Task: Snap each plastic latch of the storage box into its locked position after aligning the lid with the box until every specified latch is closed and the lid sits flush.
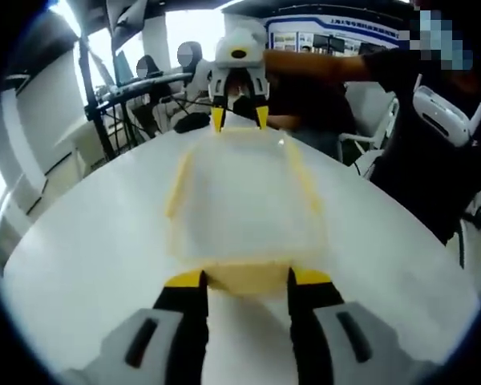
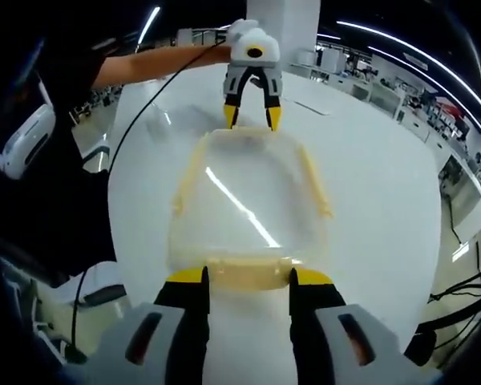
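The left gripper (image 1: pixel 244 281) stands open at one end latch (image 1: pixel 244 277) of the clear storage box (image 1: pixel 244 196) on the white table (image 1: pixel 88 241). The right gripper (image 2: pixel 244 281) stands open at the opposite latch (image 2: pixel 247 271). The box looks light and slippery, its lid (image 2: pixel 244 196) thin and flexible; press at the stiff yellow latches.

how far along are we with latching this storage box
Done: the lid sits on the box, apparently aligned. In hand: the left gripper and right gripper are each open at an end latch, left at, right at. Left: whether those end latches are snapped shut can't be told; the side latches look splayed outward, probably still to be closed.
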`<action>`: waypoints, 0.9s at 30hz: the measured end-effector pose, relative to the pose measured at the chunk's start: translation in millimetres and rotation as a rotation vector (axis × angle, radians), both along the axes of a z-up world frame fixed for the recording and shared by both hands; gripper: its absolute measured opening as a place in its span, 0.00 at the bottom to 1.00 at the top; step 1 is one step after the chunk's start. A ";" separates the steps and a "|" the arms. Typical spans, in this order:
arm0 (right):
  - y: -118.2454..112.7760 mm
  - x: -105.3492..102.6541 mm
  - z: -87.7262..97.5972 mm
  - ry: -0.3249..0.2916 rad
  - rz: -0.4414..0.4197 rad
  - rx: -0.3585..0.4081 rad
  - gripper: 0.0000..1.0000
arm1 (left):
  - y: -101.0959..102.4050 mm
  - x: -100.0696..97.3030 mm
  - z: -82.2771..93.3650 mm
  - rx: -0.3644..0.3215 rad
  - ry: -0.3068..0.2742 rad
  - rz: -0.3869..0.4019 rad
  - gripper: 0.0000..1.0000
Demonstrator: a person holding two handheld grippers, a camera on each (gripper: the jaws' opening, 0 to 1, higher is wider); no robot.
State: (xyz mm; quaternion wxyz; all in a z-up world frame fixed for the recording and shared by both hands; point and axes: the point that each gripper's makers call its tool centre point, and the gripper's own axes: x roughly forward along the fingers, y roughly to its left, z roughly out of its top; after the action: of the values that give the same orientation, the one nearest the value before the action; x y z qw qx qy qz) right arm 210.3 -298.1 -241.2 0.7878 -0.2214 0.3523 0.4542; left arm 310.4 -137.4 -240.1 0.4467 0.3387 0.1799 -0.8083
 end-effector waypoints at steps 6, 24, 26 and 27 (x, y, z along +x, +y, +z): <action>14.7 3.5 8.2 -0.006 0.044 -0.010 0.36 | 17.8 -0.2 10.0 -0.003 -0.013 0.030 0.37; 67.8 21.8 32.9 -0.041 0.163 -0.023 0.37 | 80.9 -2.0 27.3 0.040 -0.046 0.153 0.37; 71.7 23.9 34.7 -0.044 0.170 -0.024 0.37 | 84.8 -1.3 29.5 0.046 -0.050 0.162 0.37; 75.4 26.2 36.6 -0.047 0.178 -0.030 0.37 | 88.5 -0.8 31.5 0.049 -0.051 0.170 0.37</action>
State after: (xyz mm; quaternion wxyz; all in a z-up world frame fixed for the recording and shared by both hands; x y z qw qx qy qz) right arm 236.5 -222.6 -204.6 0.7488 -0.2744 0.3194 0.5118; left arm 309.6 -49.0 -208.6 0.5094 0.3536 0.2163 -0.7541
